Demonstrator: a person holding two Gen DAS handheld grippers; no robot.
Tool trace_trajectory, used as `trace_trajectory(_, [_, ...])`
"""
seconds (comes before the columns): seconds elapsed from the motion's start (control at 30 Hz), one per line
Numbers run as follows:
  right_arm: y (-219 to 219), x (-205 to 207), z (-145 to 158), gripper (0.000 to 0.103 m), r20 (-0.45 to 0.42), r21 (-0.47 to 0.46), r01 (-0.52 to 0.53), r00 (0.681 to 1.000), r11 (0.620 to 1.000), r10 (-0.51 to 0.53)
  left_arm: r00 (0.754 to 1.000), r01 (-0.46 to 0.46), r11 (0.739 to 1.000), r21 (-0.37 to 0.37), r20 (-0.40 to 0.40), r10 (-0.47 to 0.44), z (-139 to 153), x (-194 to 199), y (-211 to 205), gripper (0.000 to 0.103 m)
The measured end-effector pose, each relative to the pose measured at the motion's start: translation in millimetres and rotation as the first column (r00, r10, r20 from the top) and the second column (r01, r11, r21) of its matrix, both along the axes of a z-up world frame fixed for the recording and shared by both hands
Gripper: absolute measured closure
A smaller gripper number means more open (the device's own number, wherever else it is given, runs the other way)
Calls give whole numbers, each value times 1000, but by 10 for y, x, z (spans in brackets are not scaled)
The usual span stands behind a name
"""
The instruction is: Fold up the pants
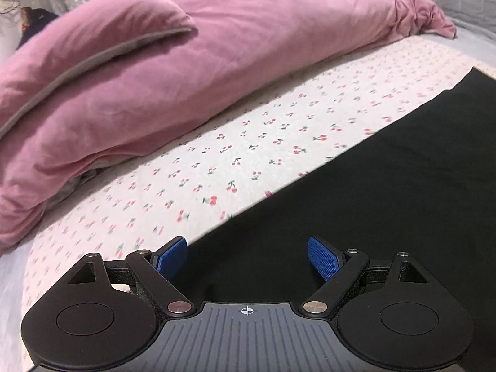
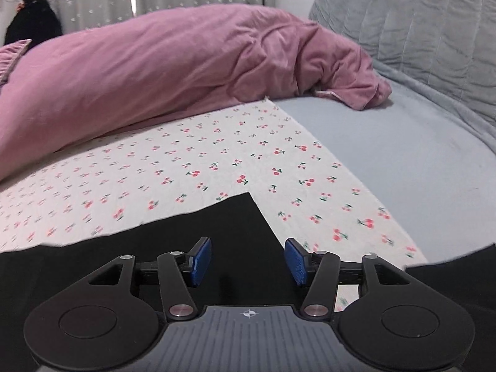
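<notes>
The black pants (image 1: 387, 186) lie flat on a white cherry-print sheet (image 1: 217, 161). In the left wrist view they fill the lower right, their edge running diagonally. My left gripper (image 1: 247, 259) is open and empty, its blue pads over the pants' edge. In the right wrist view the pants (image 2: 155, 248) show a square corner near the middle. My right gripper (image 2: 248, 260) is open and empty, just above that corner area of the pants.
A bulky pink duvet (image 1: 155, 77) lies across the far side of the bed, also in the right wrist view (image 2: 155, 77). A grey-blue sheet (image 2: 403, 155) and a quilted grey cushion (image 2: 418, 31) lie to the right. Curtains hang behind.
</notes>
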State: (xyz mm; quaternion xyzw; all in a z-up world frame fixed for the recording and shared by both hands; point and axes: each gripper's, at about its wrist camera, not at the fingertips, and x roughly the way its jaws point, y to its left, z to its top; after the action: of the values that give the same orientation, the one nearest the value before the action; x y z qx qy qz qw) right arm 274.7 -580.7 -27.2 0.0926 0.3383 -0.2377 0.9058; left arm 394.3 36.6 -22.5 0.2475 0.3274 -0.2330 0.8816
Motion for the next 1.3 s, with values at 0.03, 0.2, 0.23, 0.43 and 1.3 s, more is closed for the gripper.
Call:
trace_trajectory(0.03, [-29,80,-40,43,-11,-10,8,1000,1000,-8,1000,7,1000,0,-3,-7,-40,73,-26,16])
trace_trajectory(0.2, [-150,435,-290,43,-66,-41,31,997,999,-34,999,35,999,-1,-28,-35,-251,409,-150,17])
trace_trajectory(0.23, [-171,456,-306,42,-40,-35,32,999,999,-33,998,46,999,-26,-40,-47,-252,448,-149,19])
trace_trajectory(0.43, [-172,535,-294,93,-2,-12,-33,999,999,33,977,84,984,-156,-179,-112,-243,591,-82,63])
trace_trajectory(1.3, [16,-419,733,99,209,-63,10,978,998,3,998,27,967,-253,69,-9,434,-412,36,101])
